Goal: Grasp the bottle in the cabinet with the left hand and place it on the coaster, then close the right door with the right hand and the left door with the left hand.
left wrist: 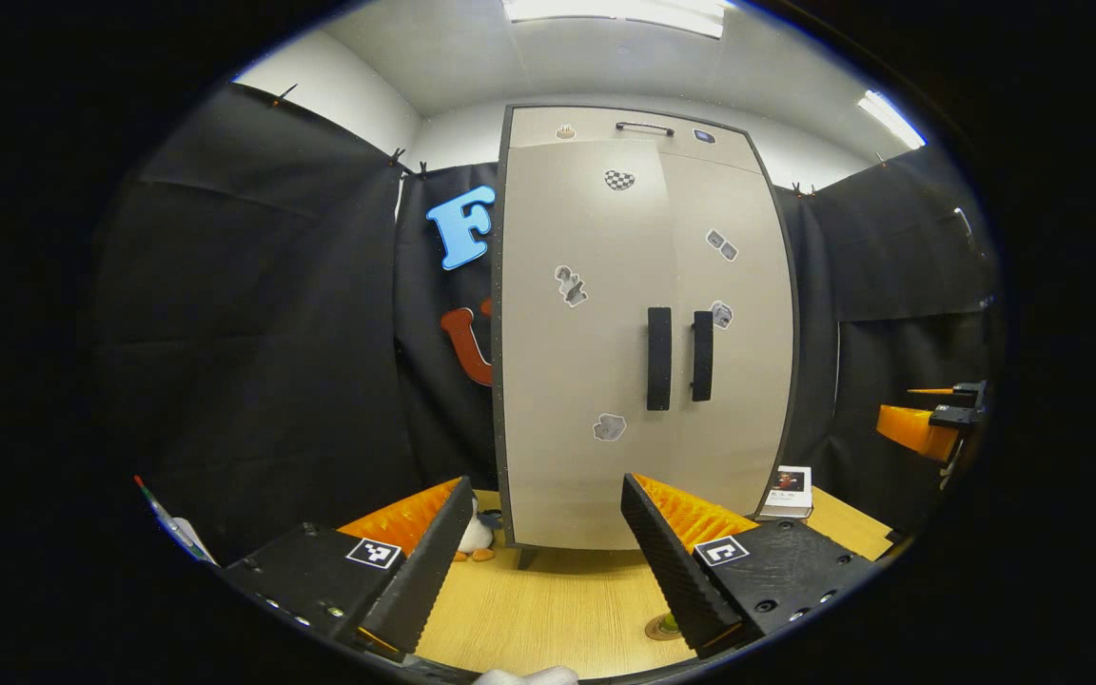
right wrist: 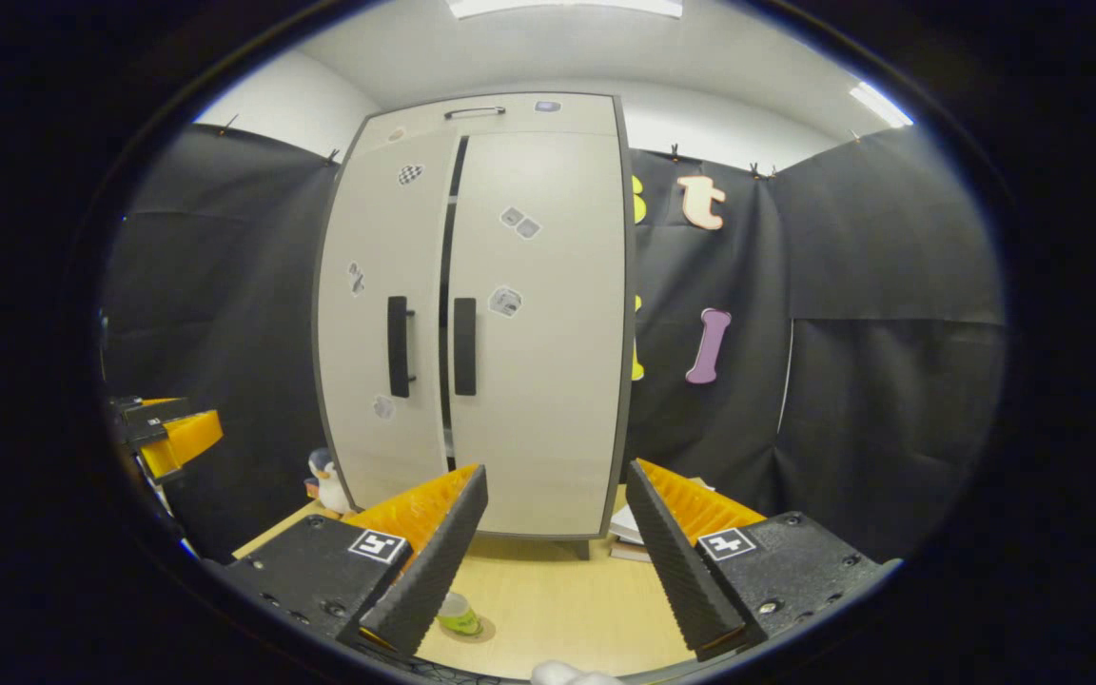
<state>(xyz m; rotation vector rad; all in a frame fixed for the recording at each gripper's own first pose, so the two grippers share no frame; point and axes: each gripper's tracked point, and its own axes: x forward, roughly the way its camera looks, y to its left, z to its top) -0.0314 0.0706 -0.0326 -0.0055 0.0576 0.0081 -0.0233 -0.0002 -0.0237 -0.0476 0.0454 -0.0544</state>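
Both doors of the cabinet (right wrist: 472, 314) look nearly closed, though the right gripper view shows a dark slit between them. The bottle (right wrist: 458, 614) already sits on its coaster (right wrist: 481, 630) on the table (right wrist: 557, 599), just beside the left finger of the right gripper (right wrist: 548, 561). Left gripper (left wrist: 534, 561) and right gripper both hang with jaws released, holding nothing. The risk I see: a low sweep forward could clip the bottle and knock it off the coaster.

A penguin toy (right wrist: 324, 480) and books (left wrist: 789, 492) flank the table (left wrist: 548, 609)
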